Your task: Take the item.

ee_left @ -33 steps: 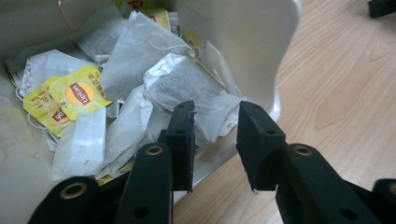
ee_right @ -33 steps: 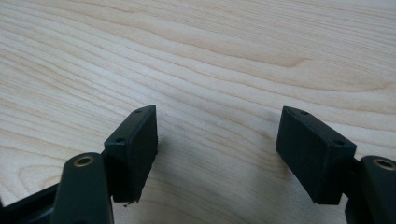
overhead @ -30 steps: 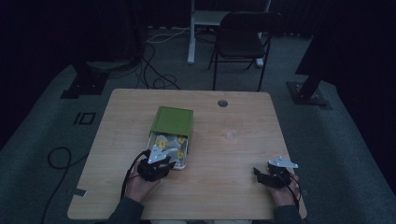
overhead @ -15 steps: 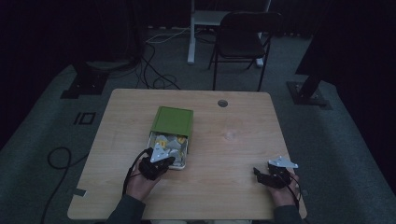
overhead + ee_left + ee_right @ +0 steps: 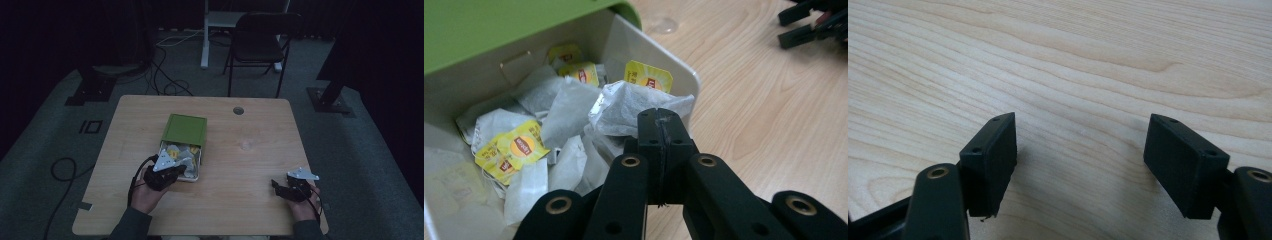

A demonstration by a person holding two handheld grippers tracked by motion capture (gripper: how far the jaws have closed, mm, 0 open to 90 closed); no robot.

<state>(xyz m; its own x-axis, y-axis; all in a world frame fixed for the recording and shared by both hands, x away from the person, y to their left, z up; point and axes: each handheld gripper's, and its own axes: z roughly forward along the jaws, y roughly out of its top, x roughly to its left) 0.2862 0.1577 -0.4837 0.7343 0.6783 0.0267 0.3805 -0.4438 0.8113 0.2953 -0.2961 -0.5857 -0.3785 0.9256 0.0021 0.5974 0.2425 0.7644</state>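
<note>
Left tool [image 5: 659, 131] pinches a tea bag [image 5: 624, 110] at the box.

The tea bag is white, and the tool's jaws have just closed tight on its edge. It sits at the open end of the green box [image 5: 186, 131], on top of more tea bags with yellow tags [image 5: 519, 147]. The right tool [image 5: 1080, 165] rests over the bare tabletop [image 5: 1058, 60], well apart from the box, its jaws spread wide with nothing between them.

black chair [image 5: 260, 42], floor cables [image 5: 165, 82], table hole [image 5: 238, 110]
</note>
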